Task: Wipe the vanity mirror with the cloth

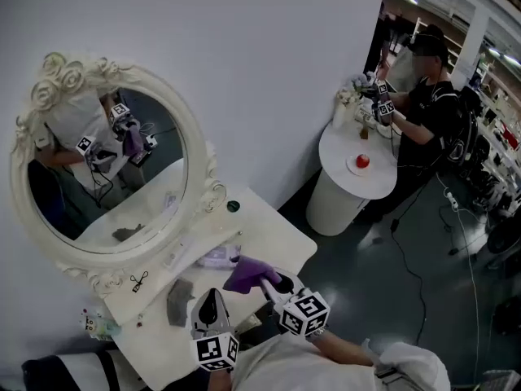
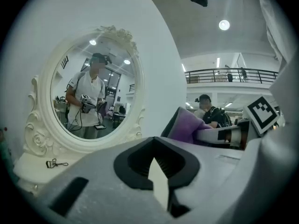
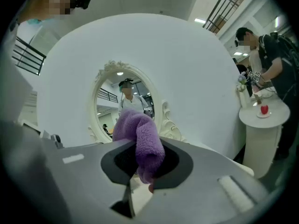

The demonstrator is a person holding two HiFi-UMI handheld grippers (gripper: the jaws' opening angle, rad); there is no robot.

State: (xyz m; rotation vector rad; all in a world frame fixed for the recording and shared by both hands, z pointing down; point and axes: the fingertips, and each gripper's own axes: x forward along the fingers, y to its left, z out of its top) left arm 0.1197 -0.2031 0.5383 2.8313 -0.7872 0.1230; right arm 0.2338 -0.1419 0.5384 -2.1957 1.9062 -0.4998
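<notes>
The vanity mirror [image 1: 110, 182] stands along the worktop's [image 1: 273, 233] back edge against the wall. The right gripper [image 1: 271, 282] is clamped on the purple cloth [image 1: 247, 273], held above the front edge, apart from the glass. The left gripper [image 1: 213, 293] is just beside it, jaws together on nothing. A grey rag [image 1: 180, 301] lies by the front edge, an eyelash curler [image 1: 139, 282] at the mirror's foot, and a clear item [image 1: 218, 257] between cloth and mirror. The right corner is bare. Well apart, a person [image 1: 427, 108] works at a round table [image 1: 358, 187]
</notes>
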